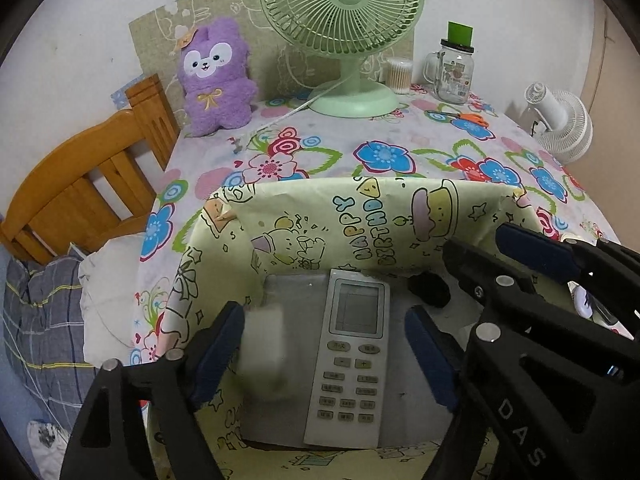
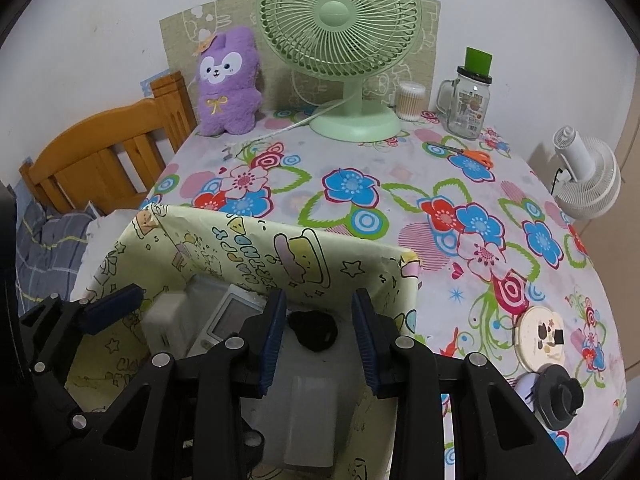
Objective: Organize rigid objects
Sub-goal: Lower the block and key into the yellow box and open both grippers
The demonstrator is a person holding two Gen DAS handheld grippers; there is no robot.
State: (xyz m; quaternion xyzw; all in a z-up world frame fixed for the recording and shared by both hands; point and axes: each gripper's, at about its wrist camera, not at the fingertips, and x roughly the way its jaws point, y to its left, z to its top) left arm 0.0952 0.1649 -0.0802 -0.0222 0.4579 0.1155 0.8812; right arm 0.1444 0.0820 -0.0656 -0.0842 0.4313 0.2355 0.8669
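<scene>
A box (image 1: 224,216) (image 2: 404,280) lined with yellow birthday paper stands at the near edge of the flowered table. In it lie a white remote control (image 1: 352,360) (image 2: 228,316), a small black object (image 1: 428,288) (image 2: 314,332) and a white case (image 2: 312,420). My left gripper (image 1: 324,320) hangs open over the box, its jaws wide apart around the remote's top. A blurred white block (image 1: 262,344) (image 2: 164,320) sits against the left pad, well clear of the other. My right gripper (image 2: 320,336) is open over the box's right side, with nothing between its pads and the black object below.
At the back stand a purple plush (image 1: 216,76), a green fan (image 1: 344,20), a cotton-swab tub (image 1: 398,74) and a glass jar (image 1: 454,72). Orange scissors (image 2: 468,154), a round disc (image 2: 538,334) and a black lid (image 2: 558,396) lie to the right. A wooden bed frame (image 1: 92,176) flanks the left.
</scene>
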